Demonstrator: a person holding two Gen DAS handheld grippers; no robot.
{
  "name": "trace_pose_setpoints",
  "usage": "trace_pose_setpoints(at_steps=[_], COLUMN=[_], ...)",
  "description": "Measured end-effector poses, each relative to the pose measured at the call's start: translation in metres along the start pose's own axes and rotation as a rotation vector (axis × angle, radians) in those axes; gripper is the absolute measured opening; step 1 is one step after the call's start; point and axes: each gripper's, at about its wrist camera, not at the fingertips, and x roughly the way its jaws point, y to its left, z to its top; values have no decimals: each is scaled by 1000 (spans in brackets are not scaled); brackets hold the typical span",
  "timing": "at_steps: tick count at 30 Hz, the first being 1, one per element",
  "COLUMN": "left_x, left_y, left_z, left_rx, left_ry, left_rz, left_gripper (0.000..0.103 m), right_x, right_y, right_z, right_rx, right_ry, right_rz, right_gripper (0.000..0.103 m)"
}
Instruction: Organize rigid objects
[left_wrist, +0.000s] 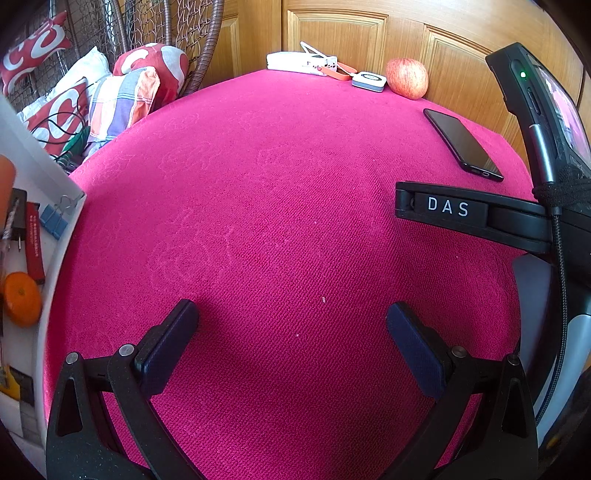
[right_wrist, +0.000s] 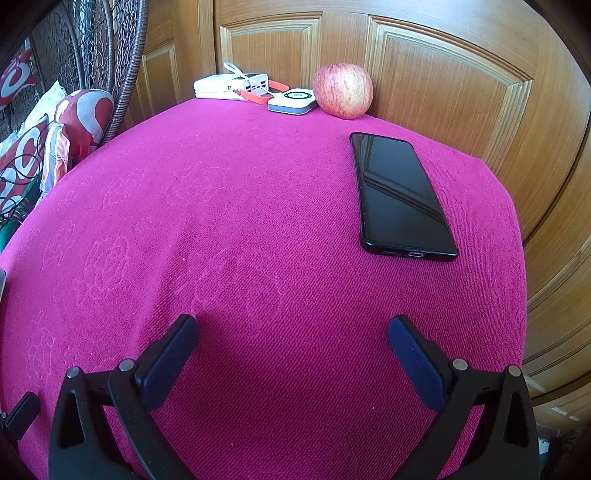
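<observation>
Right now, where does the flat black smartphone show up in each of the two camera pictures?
Left wrist view: flat black smartphone at upper right, lying slanted.
Right wrist view: the phone right of centre, larger.
Shared landmark: the red apple beyond it, by the wooden door.

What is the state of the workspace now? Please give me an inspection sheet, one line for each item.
Surface: magenta cloth covers the table, with faint rose patterns.
Job's things: black phone lies flat, screen up; red apple, white power bank and small white-blue device sit along the far edge.
Clutter: white tray at the left holds an orange, a blue binder clip and small items.
Grippers: left gripper and right gripper both open, holding nothing.
Cables: orange strap by the power bank.
Surroundings: wooden panelled doors; wicker chair with cushions.
</observation>
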Motion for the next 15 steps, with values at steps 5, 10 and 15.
trace_pose_setpoints(at_steps=[5, 10, 15], left_x=[0, 0, 1], left_y=[0, 0, 2], left_z=[0, -2, 0], left_rx=[0, 0, 2], left_ry=[0, 0, -2], left_rz=[0, 0, 2], left_gripper=[103, 103, 103], right_x=[2, 1, -1], right_y=[3, 2, 1], right_z=[0, -3, -2], right_rx=[0, -1, 1], right_ry=[0, 1, -1], right_rz=[0, -2, 0], right_gripper=[103, 103, 103])
